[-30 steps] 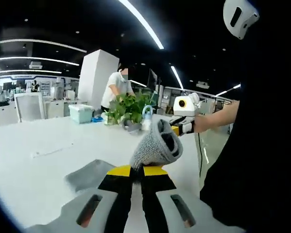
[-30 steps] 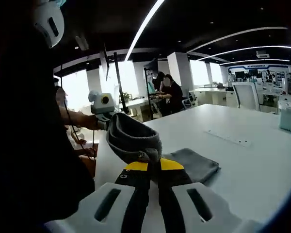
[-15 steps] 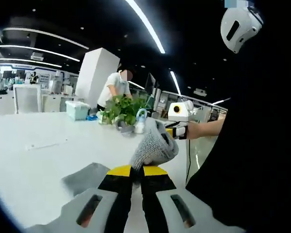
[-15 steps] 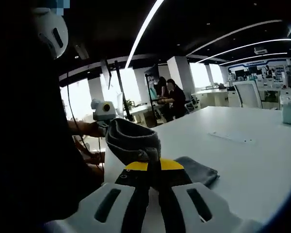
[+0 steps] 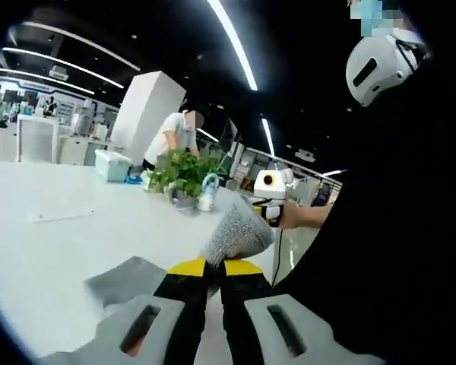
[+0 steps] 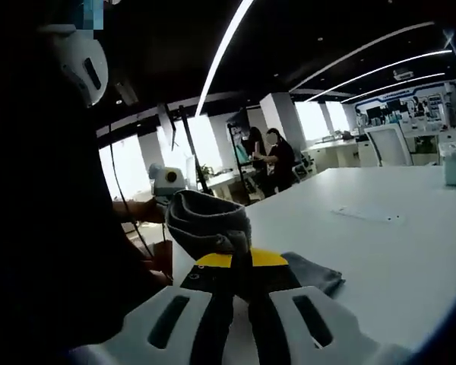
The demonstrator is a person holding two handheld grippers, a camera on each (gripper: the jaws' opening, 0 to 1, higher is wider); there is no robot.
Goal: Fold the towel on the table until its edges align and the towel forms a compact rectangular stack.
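Left gripper (image 5: 214, 268) bottom centre of left gripper view, jaws clamped on towel (image 5: 235, 232) edge; right gripper (image 6: 241, 262) bottom centre of right gripper view, likewise pinched on towel (image 6: 209, 223)

Towel lifted between both, rest trailing on white table (image 5: 53, 251), lower left of left gripper view

Advice: keep span taut, both corners level, carry over far edge, lower together, match edges before release

Potted plant (image 5: 178, 173) mid-frame beyond

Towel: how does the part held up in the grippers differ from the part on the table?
The held part of the towel is lifted off the table and bunched into a curl; the lower part lies flat on the table. Both are grey. Left gripper and right gripper each pinch an edge.
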